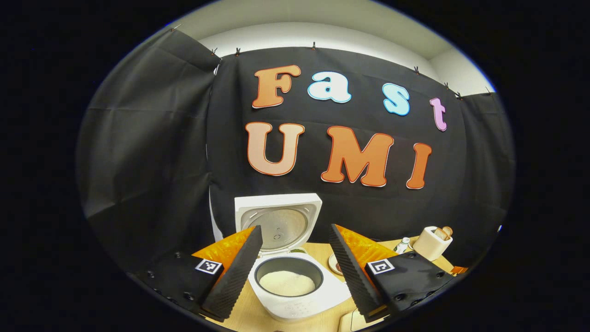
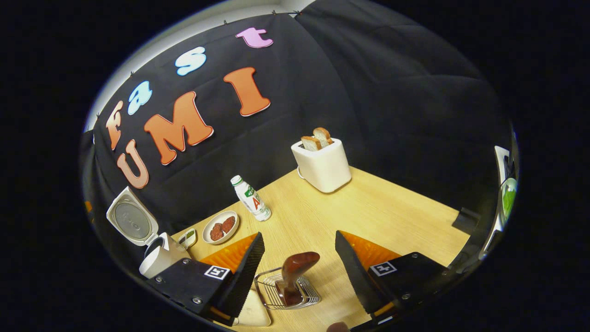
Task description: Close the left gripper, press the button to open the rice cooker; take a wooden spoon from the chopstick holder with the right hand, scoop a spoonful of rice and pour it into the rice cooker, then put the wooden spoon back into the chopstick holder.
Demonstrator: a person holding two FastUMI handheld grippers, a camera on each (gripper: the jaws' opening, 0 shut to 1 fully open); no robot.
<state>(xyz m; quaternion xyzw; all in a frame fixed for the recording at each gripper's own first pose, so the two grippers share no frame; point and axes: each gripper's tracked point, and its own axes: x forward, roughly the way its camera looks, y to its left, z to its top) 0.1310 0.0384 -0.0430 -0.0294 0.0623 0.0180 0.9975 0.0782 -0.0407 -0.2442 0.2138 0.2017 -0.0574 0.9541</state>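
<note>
The white rice cooker (image 1: 299,304) stands open just ahead of my left gripper (image 1: 294,228), its lid (image 1: 276,221) tipped up and back. White rice lies in its dark inner pot (image 1: 288,279). The left gripper's fingers are spread wide on either side of the pot and hold nothing. In the right gripper view, a dark wooden spoon (image 2: 297,272) stands upright in a wire chopstick holder (image 2: 276,295) on the table. My right gripper (image 2: 298,236) hangs open above it, one finger on each side, touching nothing. The open cooker (image 2: 154,258) sits far left.
On the wooden table (image 2: 368,216) are a white toaster (image 2: 322,163) with two bread slices, a small white bottle (image 2: 251,198), and a plate (image 2: 221,227) of brown pieces. A pale dish (image 2: 253,313) lies beside the holder. Black cloth walls the back and sides.
</note>
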